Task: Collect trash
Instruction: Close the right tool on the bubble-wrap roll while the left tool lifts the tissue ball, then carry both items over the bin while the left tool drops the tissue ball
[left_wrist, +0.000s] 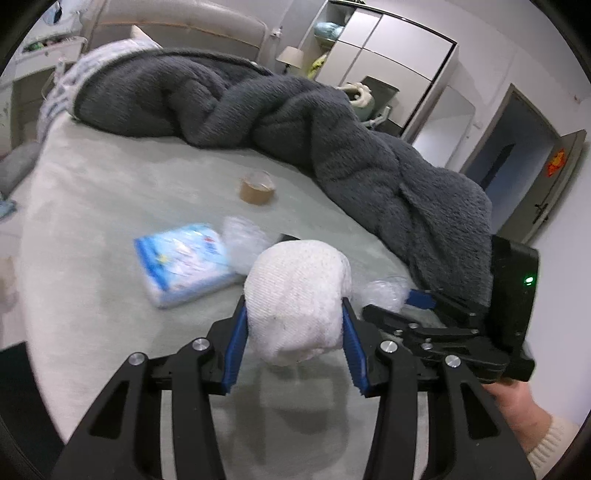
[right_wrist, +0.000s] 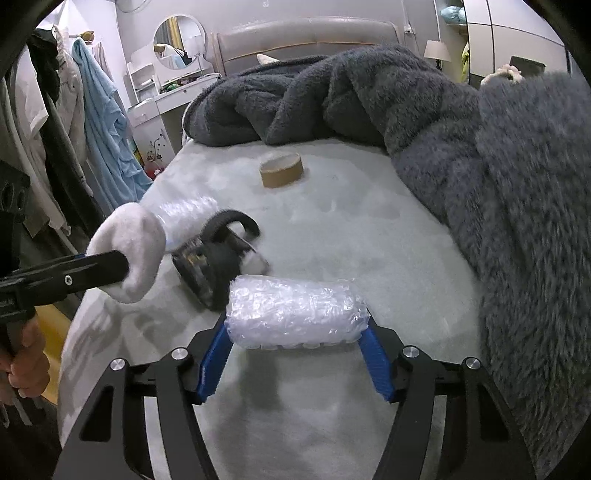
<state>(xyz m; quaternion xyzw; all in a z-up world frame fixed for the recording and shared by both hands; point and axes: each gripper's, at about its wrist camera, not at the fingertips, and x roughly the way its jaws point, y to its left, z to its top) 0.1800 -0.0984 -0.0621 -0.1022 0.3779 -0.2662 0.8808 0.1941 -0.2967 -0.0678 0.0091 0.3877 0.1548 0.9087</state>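
Left gripper: jaws partly closed, blue pads pressing both sides of a white cloth wad that is held above the bed
Right gripper: jaws spread wide, clamped on the two ends of a bubble-wrap roll, lifted just over the sheet
Risk, left: the wad is soft and bulges past the pads; it could squash down and slide out if the hand swings fast
Risk, right: the roll is slick and springy and is gripped only at its ends, so it may buckle or pop free
Risk, both: the two tools are near each other and could knock together, jarring either load
Left on the bed: a tape roll core near the grey blanket, a blue tissue pack, more clear plastic wrap, a black strapped object
Bin: not in view, so where the loads go cannot be told
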